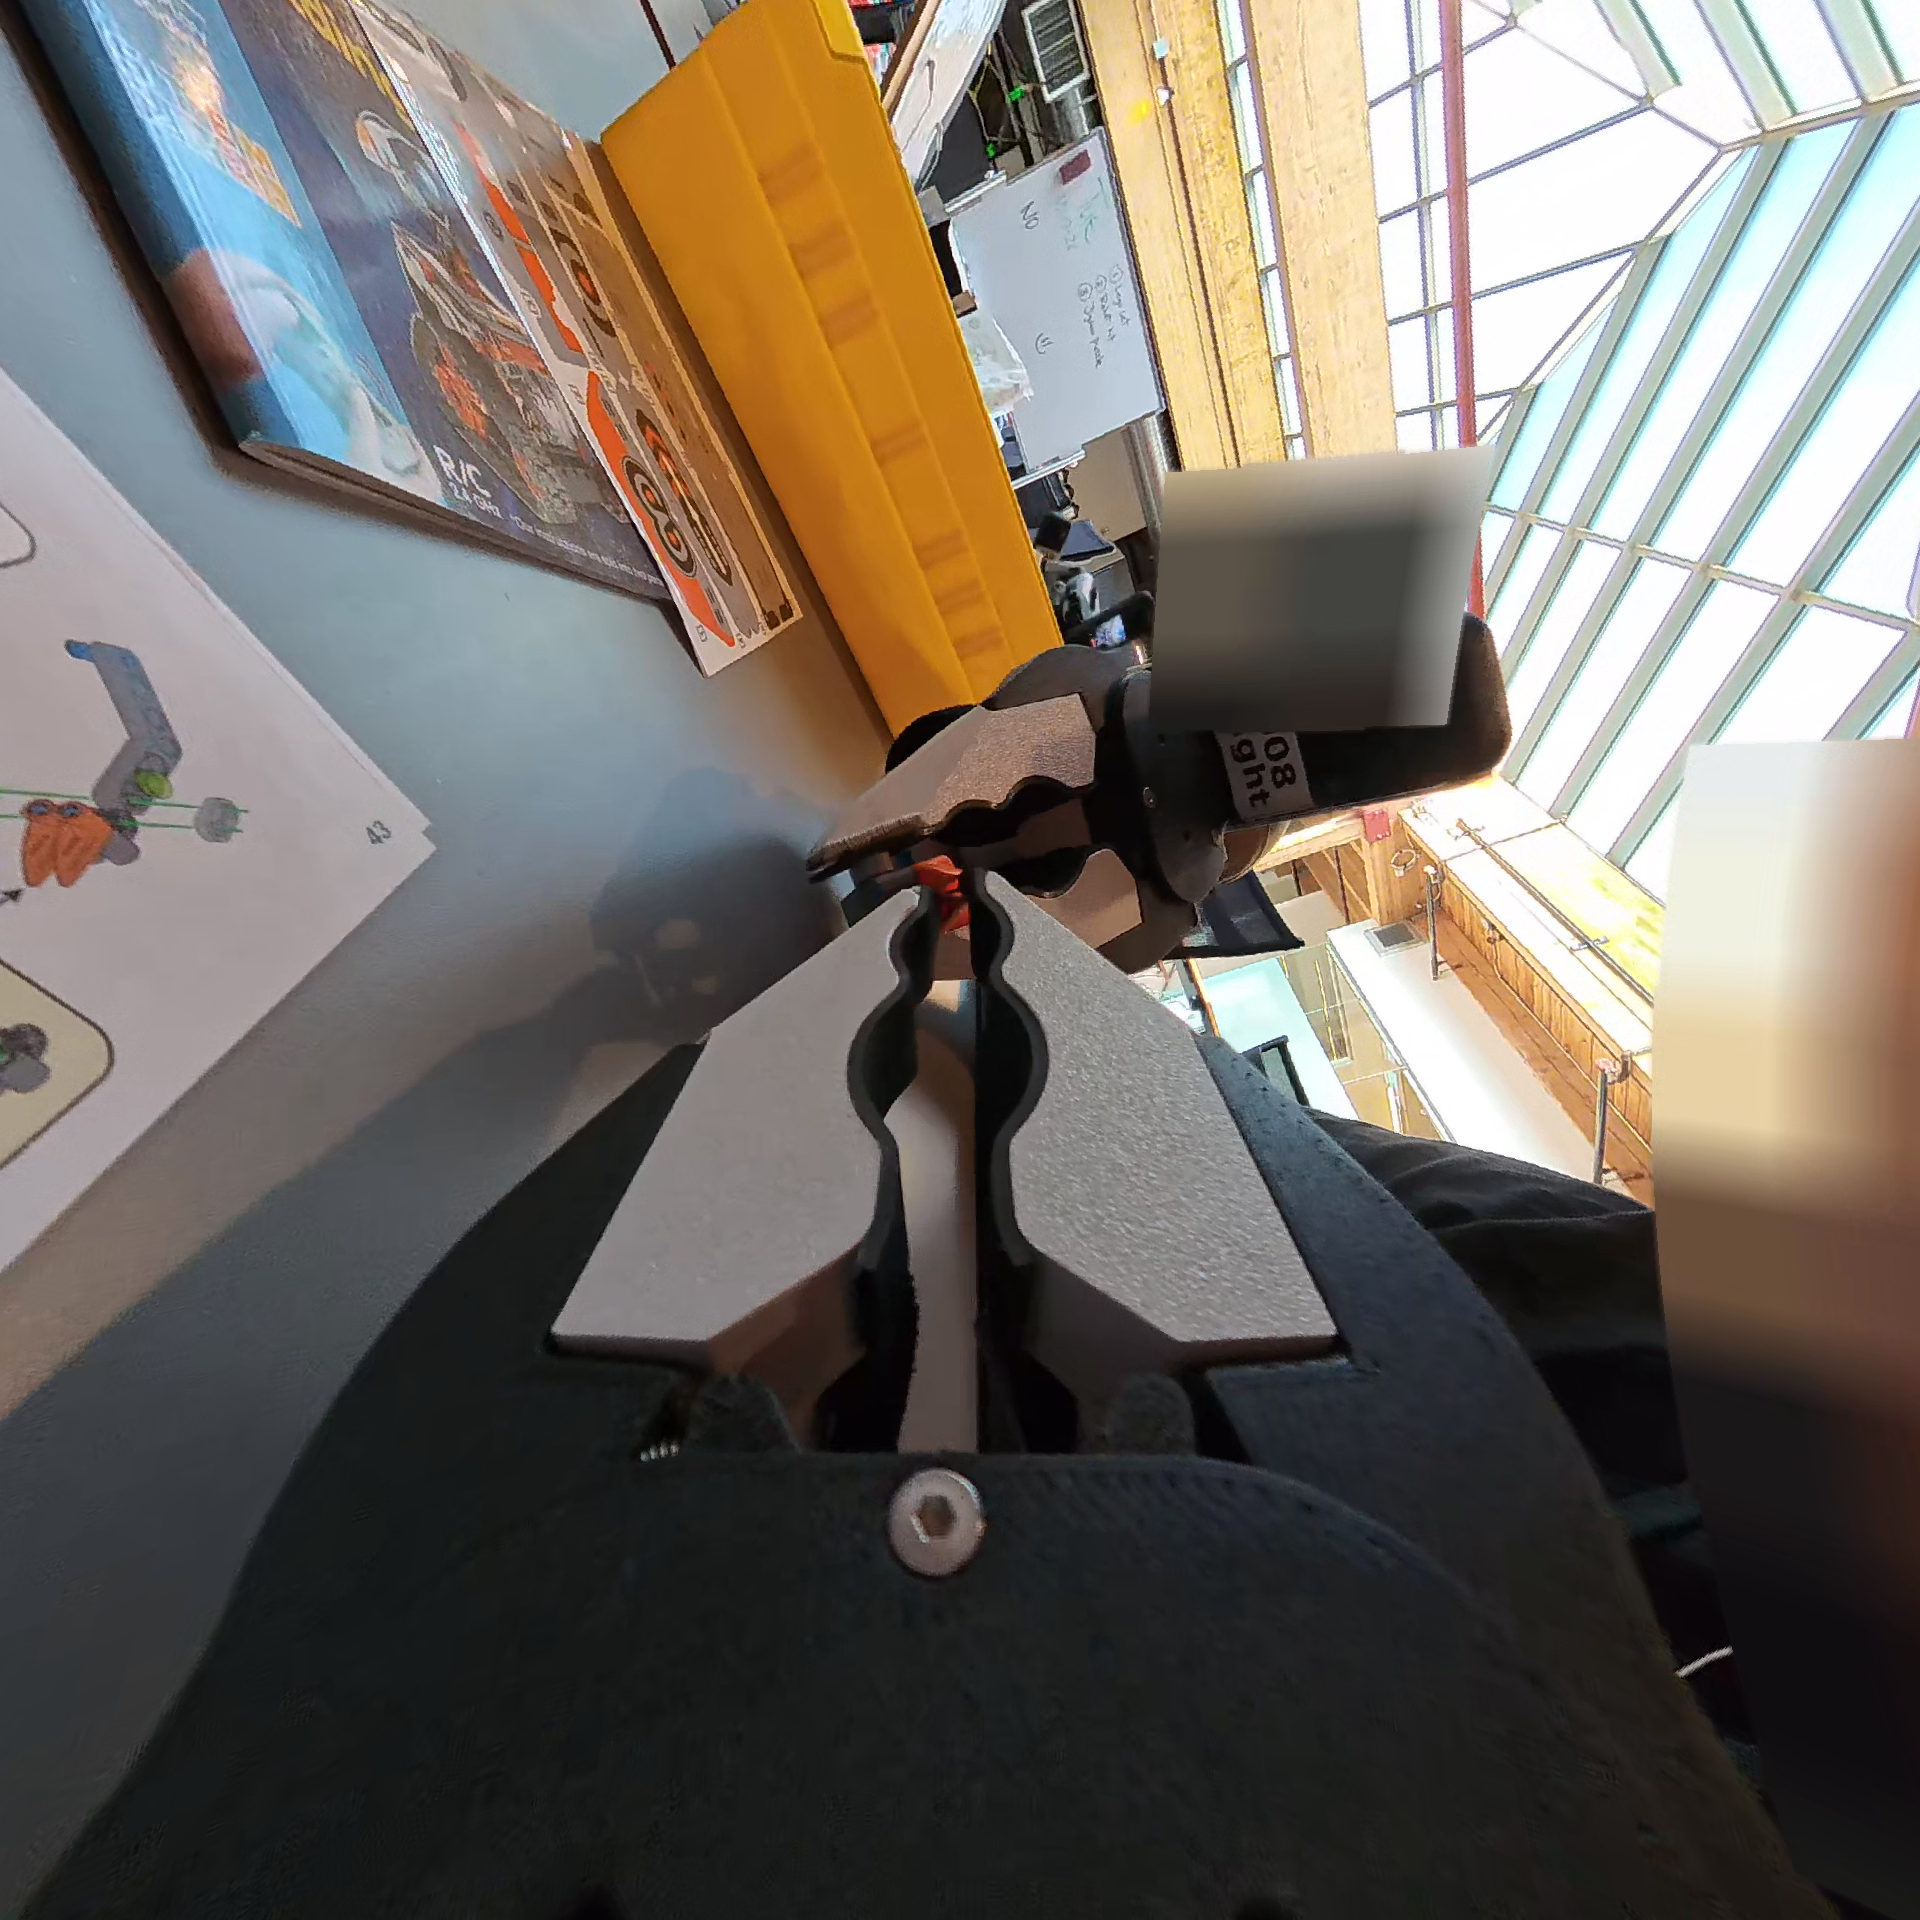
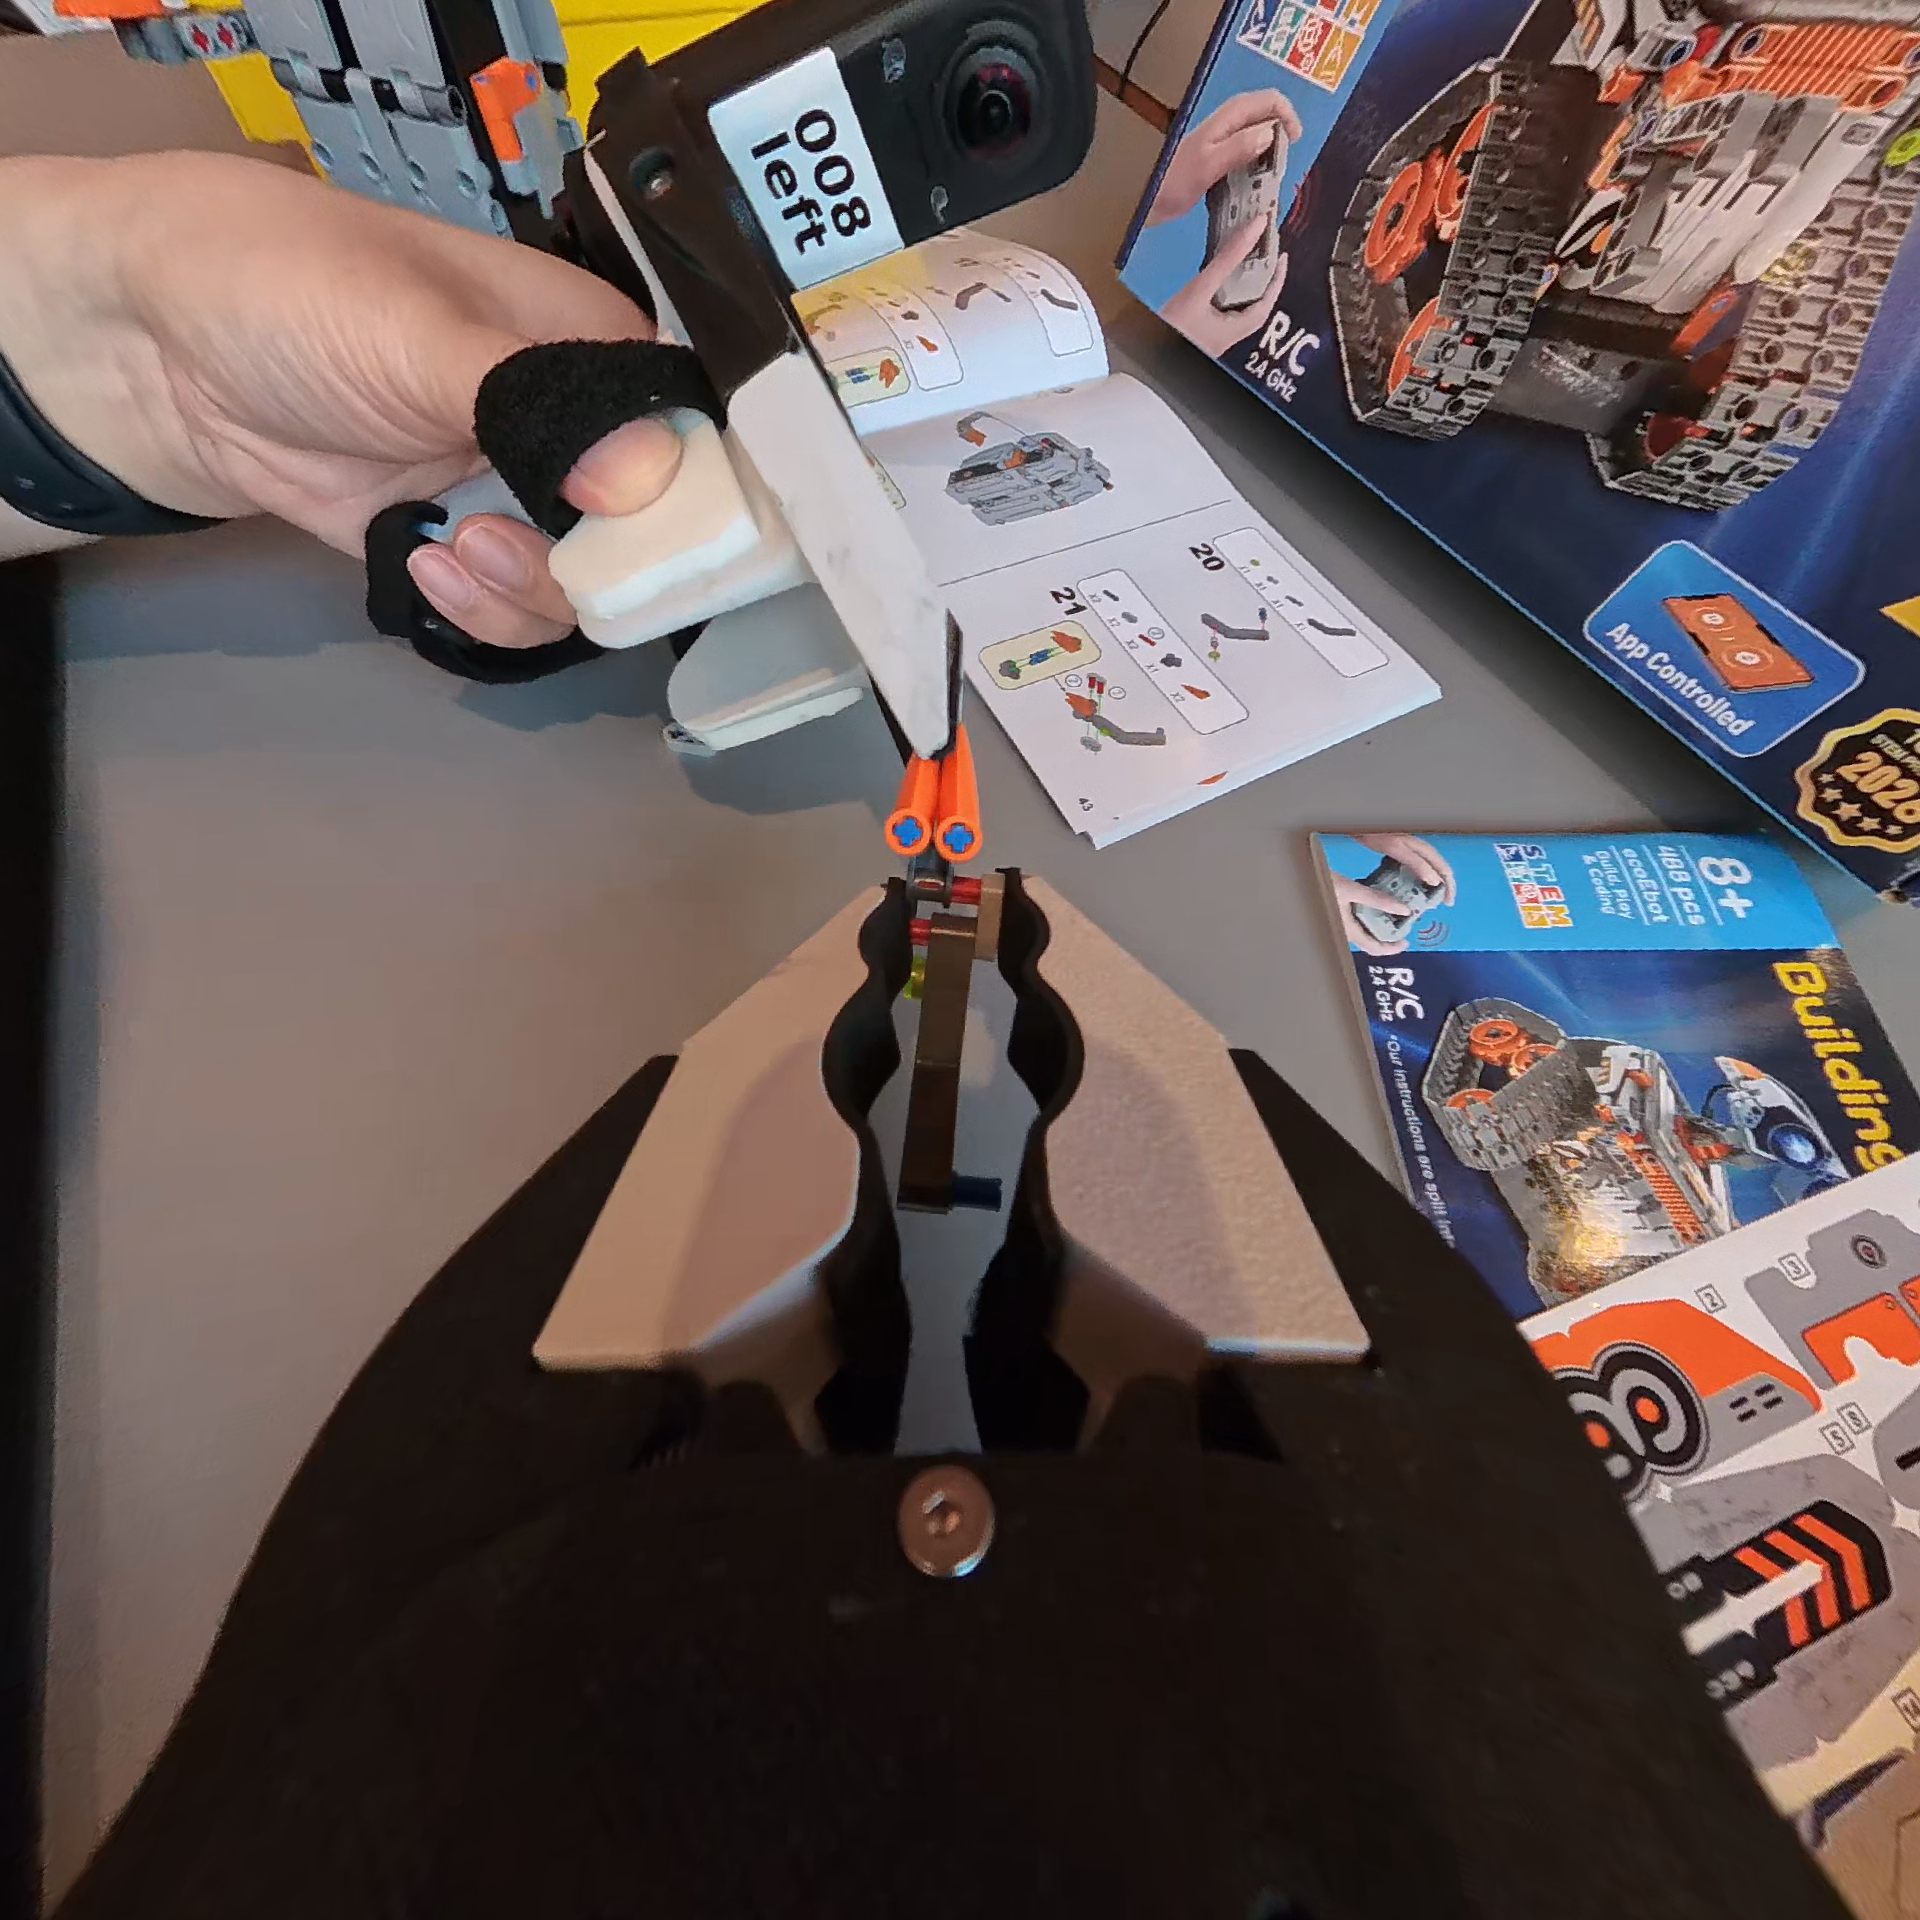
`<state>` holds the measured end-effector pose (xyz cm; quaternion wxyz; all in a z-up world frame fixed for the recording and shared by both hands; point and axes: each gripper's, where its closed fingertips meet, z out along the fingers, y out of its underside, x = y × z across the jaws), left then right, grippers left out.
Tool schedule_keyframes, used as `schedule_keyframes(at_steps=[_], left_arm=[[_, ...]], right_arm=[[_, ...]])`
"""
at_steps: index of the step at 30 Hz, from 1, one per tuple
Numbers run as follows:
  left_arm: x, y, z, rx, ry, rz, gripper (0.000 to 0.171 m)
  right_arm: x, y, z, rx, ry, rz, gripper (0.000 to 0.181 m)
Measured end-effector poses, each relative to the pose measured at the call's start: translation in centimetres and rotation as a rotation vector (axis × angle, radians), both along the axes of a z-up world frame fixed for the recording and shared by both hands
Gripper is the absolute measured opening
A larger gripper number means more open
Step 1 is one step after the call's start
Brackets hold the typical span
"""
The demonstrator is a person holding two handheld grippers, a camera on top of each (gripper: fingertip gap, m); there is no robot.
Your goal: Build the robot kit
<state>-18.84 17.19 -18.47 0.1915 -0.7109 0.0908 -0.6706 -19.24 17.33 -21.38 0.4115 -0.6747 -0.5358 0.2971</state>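
Note:
In the right wrist view my right gripper (image 2: pixel 951 883) is shut on a dark grey beam (image 2: pixel 935 1060) with red pins at its top end, held upright between the jaws. Just ahead, my left gripper (image 2: pixel 935 743), held by a hand (image 2: pixel 260 353), is shut on two orange pieces (image 2: pixel 935 805) with blue cross ends. The orange pieces sit right above the beam's tip, touching or nearly so. In the left wrist view my left gripper (image 1: pixel 951 894) has its jaws close together with a bit of orange (image 1: pixel 940 878) at the tips. The right gripper (image 1: pixel 883 842) meets it there.
Both grippers are above a grey table (image 2: pixel 364 935). An open instruction booklet (image 2: pixel 1143 540) lies behind them. A toy box (image 2: pixel 1558 260), a second booklet (image 2: pixel 1610 1039) and a sticker sheet (image 2: pixel 1766 1455) lie to the right. A yellow bin (image 1: pixel 852 364) and a partly built model (image 2: pixel 395 104) stand at the back. Both grippers' tips are close together, under 4 cm apart.

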Motion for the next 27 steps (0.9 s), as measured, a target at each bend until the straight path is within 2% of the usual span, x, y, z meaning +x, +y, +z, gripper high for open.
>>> schedule_keyframes(at_steps=[2, 6, 10, 12, 14, 16, 17, 19, 22, 25, 27], left_arm=[[-0.1, 0.2, 0.2, 0.000, -0.015, 0.010, 0.003], [-0.3, 0.5, 1.5, 0.049, -0.064, 0.020, 0.003], [-1.0, 0.8, 3.4, 0.177, -0.066, 0.048, 0.026], [-1.2, 0.7, 3.0, 0.234, 0.008, 0.040, 0.034], [-0.7, -0.2, 2.4, 0.216, 0.022, -0.026, 0.041], [0.1, -1.0, 1.8, 0.161, 0.008, -0.088, 0.035], [0.4, -1.1, 1.3, 0.149, 0.018, -0.102, 0.022], [0.5, -1.3, 1.2, 0.160, 0.027, -0.114, 0.012], [0.4, -1.3, 1.6, 0.157, 0.023, -0.111, 0.013], [0.2, -1.5, 1.9, 0.145, 0.002, -0.121, 0.013], [0.2, -1.8, 2.2, 0.147, -0.014, -0.136, 0.013]], right_arm=[[-0.3, 0.0, 0.3, -0.085, 0.067, -0.008, 0.017], [-0.7, -0.7, 1.6, -0.402, 0.278, 0.049, 0.017], [-0.7, -1.3, 2.9, -0.676, 0.427, 0.102, 0.017], [-0.8, -1.6, 3.3, -0.761, 0.466, 0.121, 0.017], [-1.0, -2.1, 3.4, -0.824, 0.474, 0.147, 0.017], [-1.2, -2.7, 3.3, -0.855, 0.471, 0.176, 0.017], [-1.3, -2.9, 3.2, -0.864, 0.457, 0.183, 0.017], [-1.3, -2.9, 2.7, -0.874, 0.445, 0.177, 0.017], [-1.3, -3.1, 4.0, -0.994, 0.532, 0.226, 0.030], [-1.2, -3.3, 4.5, -1.080, 0.570, 0.267, 0.034], [-1.1, -3.4, 4.8, -1.114, 0.588, 0.294, 0.027]])
